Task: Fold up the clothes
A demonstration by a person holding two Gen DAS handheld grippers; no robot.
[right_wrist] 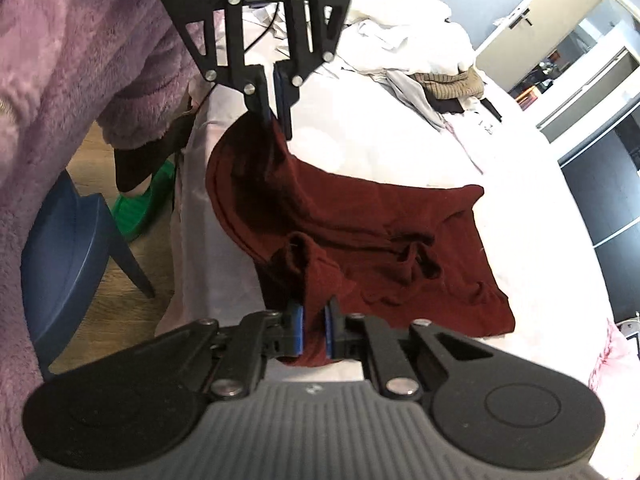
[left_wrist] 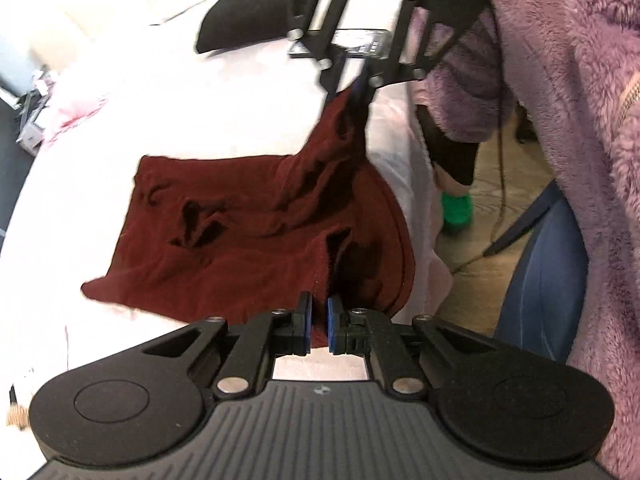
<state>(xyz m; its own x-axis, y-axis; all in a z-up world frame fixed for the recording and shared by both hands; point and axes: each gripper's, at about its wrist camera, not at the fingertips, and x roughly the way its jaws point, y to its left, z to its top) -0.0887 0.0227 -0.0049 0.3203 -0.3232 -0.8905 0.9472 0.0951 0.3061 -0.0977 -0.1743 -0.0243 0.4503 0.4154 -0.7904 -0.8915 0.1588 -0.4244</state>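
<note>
A: Two grippers, one dark red garment point(left_wrist: 248, 216). Where does each stand?

B: The left gripper point(left_wrist: 319, 326) has its jaws drawn narrow, pinching an edge of the red cloth between the blue pads point(left_wrist: 306, 320). The right gripper point(right_wrist: 313, 330) does the same: jaws nearly together, a bunched fold of the cloth caught between them.

A: And the rest of the garment?

B: It fans out ahead of both sets of jaws, partly raised off the white bed point(left_wrist: 168, 92), with its far end lying wrinkled on the sheet. Between the two pinched spots the hem sags in a curve at the bed's near edge.

A: Can each camera see the other gripper?

B: Yes. In the left wrist view the right gripper point(left_wrist: 360, 80) is beyond the jaws, cloth hanging from its tips; the right wrist view shows the left gripper point(right_wrist: 276, 112) likewise.

A: Anything else around?

B: A fuzzy purple robe point(right_wrist: 80, 60), a blue chair point(right_wrist: 68, 248) and a green slipper point(right_wrist: 144, 204) lie on the floor side of the jaws; a pile of pale clothes point(right_wrist: 420, 60) lies far beyond them on the bed.
</note>
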